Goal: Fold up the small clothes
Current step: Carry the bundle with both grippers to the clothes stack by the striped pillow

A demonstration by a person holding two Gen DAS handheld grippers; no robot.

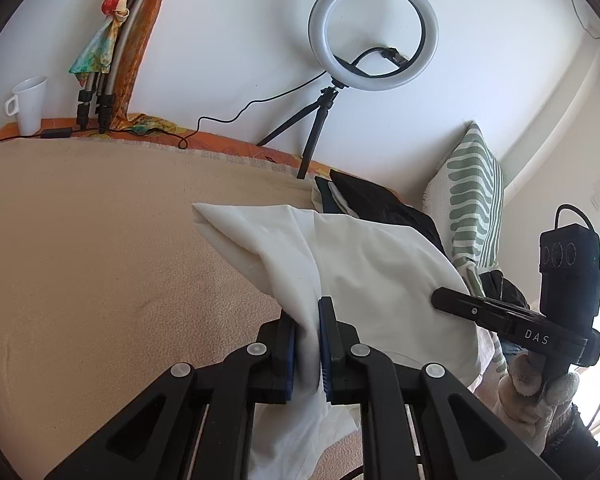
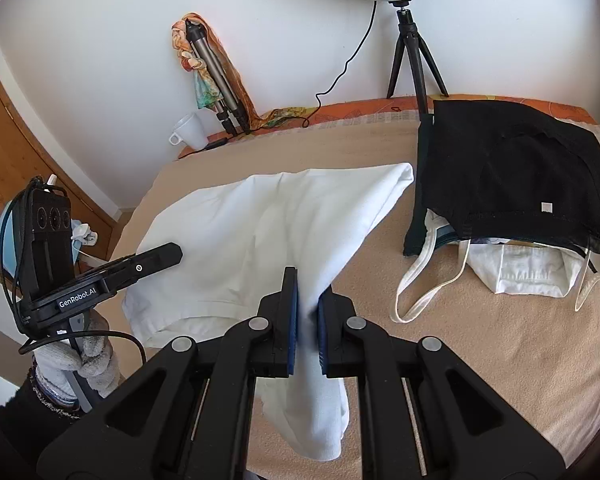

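Below, I see one beige blanket (image 2: 460, 340) against a white wall (image 1: 228, 40); my left gripper (image 1: 308, 344) and right gripper (image 2: 307, 320) each pinch the white garment (image 2: 260, 232).

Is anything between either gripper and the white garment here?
Nothing visible. The left gripper and the right gripper are each shut directly on the white garment, cloth pinched between the blue pads. The pile of clothes lies off to the side, apart.
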